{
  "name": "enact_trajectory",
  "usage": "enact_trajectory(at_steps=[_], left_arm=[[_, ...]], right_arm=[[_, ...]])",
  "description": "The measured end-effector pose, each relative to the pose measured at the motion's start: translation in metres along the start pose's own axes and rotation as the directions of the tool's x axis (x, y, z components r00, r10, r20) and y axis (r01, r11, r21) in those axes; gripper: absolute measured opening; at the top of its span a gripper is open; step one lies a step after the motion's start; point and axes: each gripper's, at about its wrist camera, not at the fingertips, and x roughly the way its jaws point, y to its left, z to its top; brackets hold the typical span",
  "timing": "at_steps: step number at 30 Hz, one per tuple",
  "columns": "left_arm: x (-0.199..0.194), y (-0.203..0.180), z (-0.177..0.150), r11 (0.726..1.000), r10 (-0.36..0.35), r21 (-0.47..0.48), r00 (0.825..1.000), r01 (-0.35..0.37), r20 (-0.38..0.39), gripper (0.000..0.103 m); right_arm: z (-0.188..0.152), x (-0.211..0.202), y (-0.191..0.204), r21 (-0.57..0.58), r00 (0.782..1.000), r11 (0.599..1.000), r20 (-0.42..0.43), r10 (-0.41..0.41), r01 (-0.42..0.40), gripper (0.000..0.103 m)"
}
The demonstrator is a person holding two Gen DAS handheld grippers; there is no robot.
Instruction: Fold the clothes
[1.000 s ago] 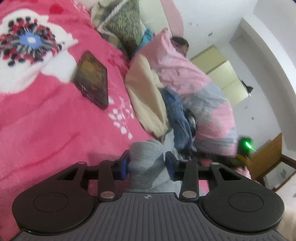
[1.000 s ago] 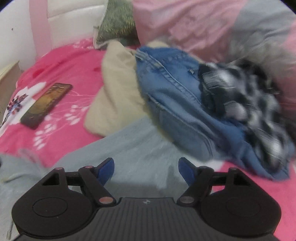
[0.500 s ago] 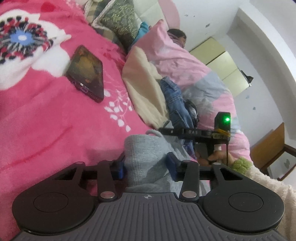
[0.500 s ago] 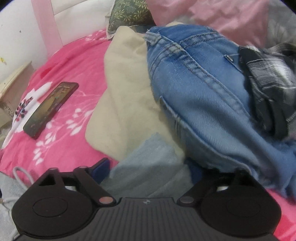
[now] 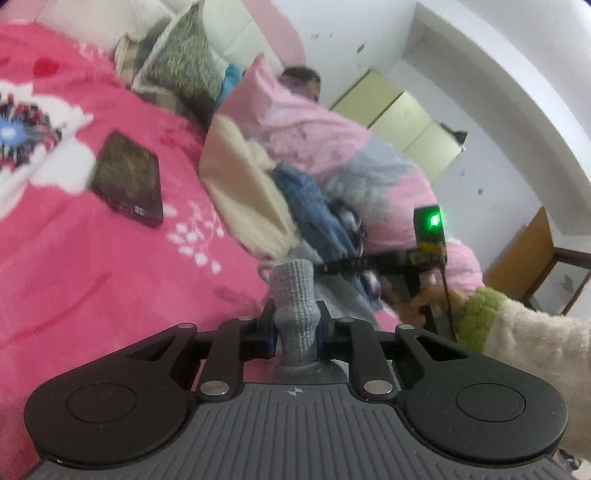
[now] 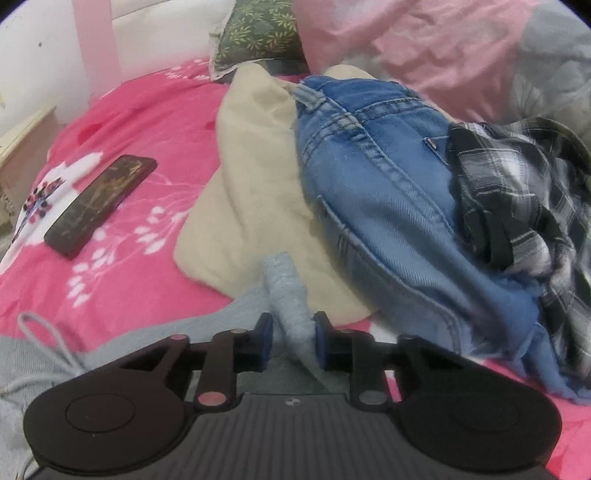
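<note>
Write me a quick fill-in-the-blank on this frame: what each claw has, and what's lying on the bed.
1. The left claw is shut on a bunch of ____ knit fabric.
2. The right claw is shut on a fold of the ____ garment.
3. The dark phone lies on the ____ bedspread.
4. The blue jeans lie partly on top of the ____ cloth.

Missing words: grey; grey; pink; beige

A phone lies on the bedspread ahead-left of the right gripper; folded cloth sits straight ahead, jeans to its right, a checked shirt farther right, a cushion behind.
</note>
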Motion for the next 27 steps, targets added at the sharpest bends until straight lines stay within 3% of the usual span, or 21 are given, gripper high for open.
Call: enact_trajectory(at_steps=[2,4,6,7,11,18,23,27], left_arm=[[0.005,0.002,-0.002,1.0,-0.001,-0.013,0.999,0.001,-0.033,0.021],[0.008,0.003,-0.003,1.0,-0.002,-0.023,0.999,0.001,-0.053,0.022],[0.009,0.003,-0.004,1.0,0.002,-0.022,0.999,-0.003,-0.051,0.022],[0.009,0.003,-0.004,1.0,0.009,-0.02,0.999,-0.01,-0.048,0.019],[0.0,0.0,-0.004,0.999,0.042,0.008,0.999,-0.042,0.01,0.01],[-0.017,-0.001,0.0,0.995,0.1,0.014,0.986,-0.103,0.136,0.01],[-0.029,0.002,0.007,0.981,0.186,0.005,0.949,-0.194,0.253,0.01],[-0.023,0.013,0.012,0.962,0.271,-0.054,0.94,-0.266,0.209,0.01]], right_arm=[[0.002,0.008,-0.006,0.028,1.0,0.999,-0.002,0.019,-0.019,0.052],[0.004,0.017,-0.011,0.054,0.999,0.998,-0.007,0.042,-0.041,0.058],[0.003,0.024,-0.009,0.061,0.999,0.997,-0.001,0.049,-0.049,0.059],[0.003,0.024,-0.006,0.045,0.999,0.998,0.002,0.042,-0.042,0.056],[-0.003,0.004,0.007,-0.053,0.999,0.999,0.04,0.002,0.0,0.019],[0.015,-0.042,0.029,-0.104,0.979,0.994,0.204,-0.021,0.043,0.014],[0.04,-0.039,0.046,-0.118,0.958,0.993,0.285,0.021,0.013,0.014],[0.05,-0.009,0.054,-0.128,0.963,0.992,0.268,0.025,0.01,0.014]])
